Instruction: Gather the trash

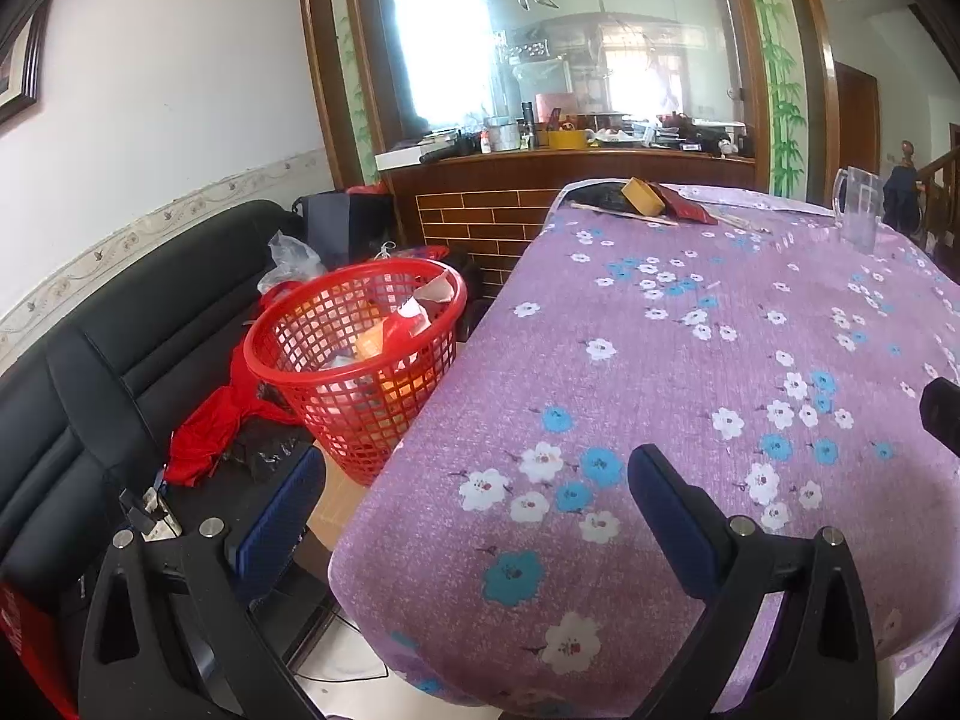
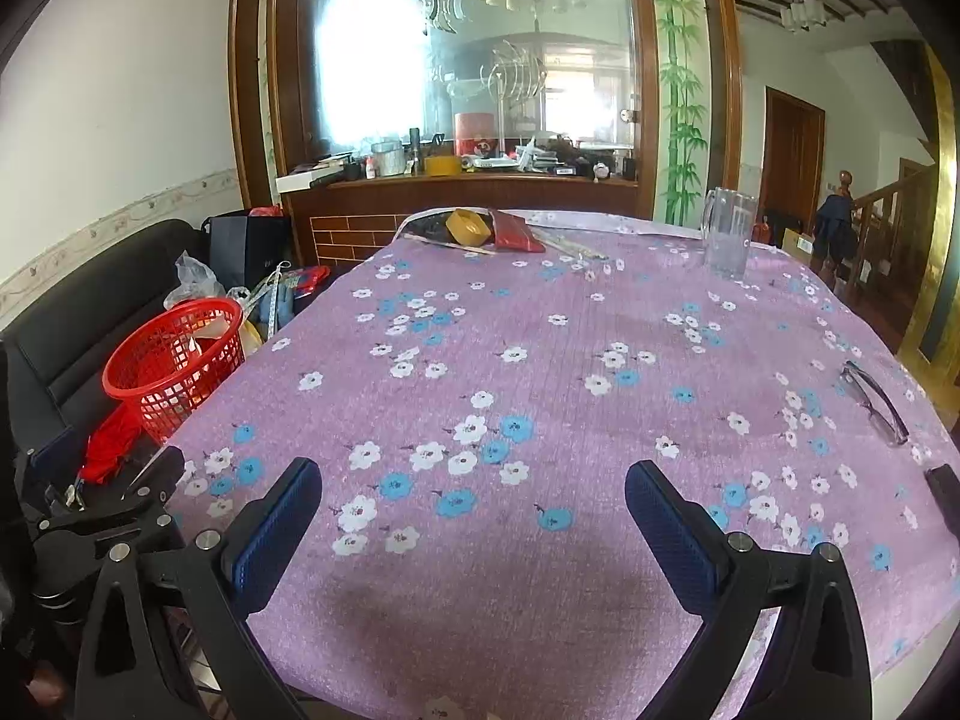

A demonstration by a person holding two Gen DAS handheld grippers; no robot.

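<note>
Clearing a table, we find our basket (image 1: 354, 354) already holding scraps.
Both grippers (image 1: 474, 516) (image 2: 474, 516) spread empty; no scraps show ahead of them.

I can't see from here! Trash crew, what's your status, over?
Left gripper open, empty. Right gripper open, empty. Red basket beside table, already holding scraps. Glasses and pitcher on tablecloth; path clear.

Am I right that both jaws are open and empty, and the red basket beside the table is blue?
Not quite: the basket is red, not blue, as the left wrist view shows. The rest holds: both the left gripper and right gripper are open and empty.
</note>
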